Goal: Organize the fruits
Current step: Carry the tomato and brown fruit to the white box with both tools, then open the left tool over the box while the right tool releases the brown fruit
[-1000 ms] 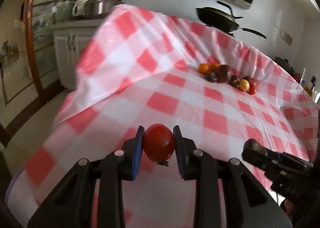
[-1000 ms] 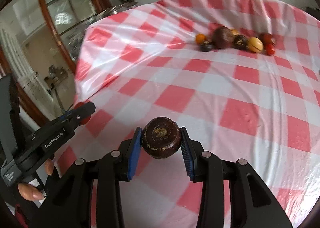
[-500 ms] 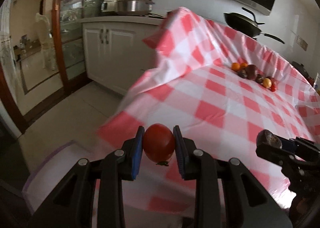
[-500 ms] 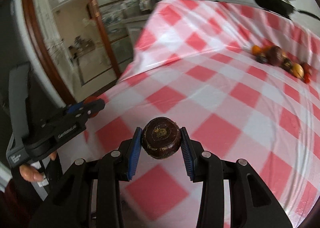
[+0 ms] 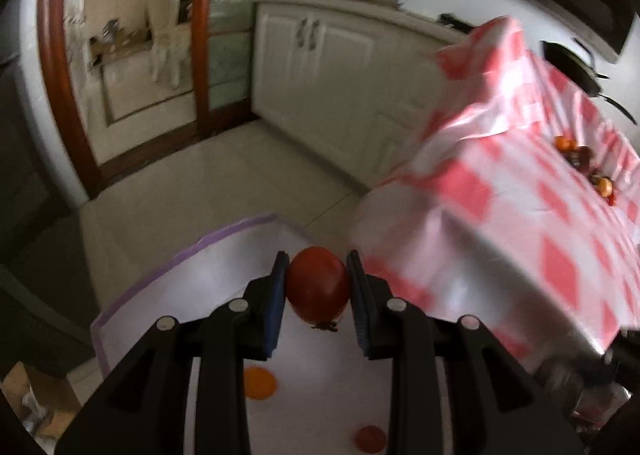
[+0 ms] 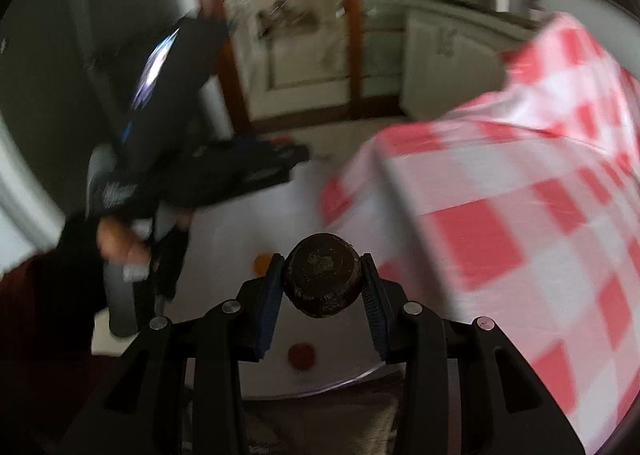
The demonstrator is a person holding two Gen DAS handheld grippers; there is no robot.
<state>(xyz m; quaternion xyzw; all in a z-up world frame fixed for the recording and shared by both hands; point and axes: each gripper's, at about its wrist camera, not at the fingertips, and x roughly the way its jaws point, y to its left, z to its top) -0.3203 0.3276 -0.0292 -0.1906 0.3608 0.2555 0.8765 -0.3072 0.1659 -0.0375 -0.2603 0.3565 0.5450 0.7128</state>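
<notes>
My left gripper [image 5: 317, 289] is clamped on a red tomato [image 5: 318, 284] above the white tray [image 5: 224, 267]; my right gripper [image 6: 322, 281] is clamped on a dark round fruit [image 6: 322, 279] above the same tray; beside the tray hangs the checked tablecloth [image 5: 520, 215].

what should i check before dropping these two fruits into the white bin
1. Left gripper shut on the red tomato: ok.
2. Right gripper shut on the dark round fruit: ok.
3. Left gripper over the white bin, not the floor: ok, white bottom shows beneath the tomato.
4. Right gripper over the bin: ok, white bottom shows below it.
5. Landing spots free: cannot tell; an orange fruit and a small red fruit already lie in the bin near the fingers.
6. Grippers clear of each other: ok; in the right wrist view the left one sits apart, though blurred.
</notes>
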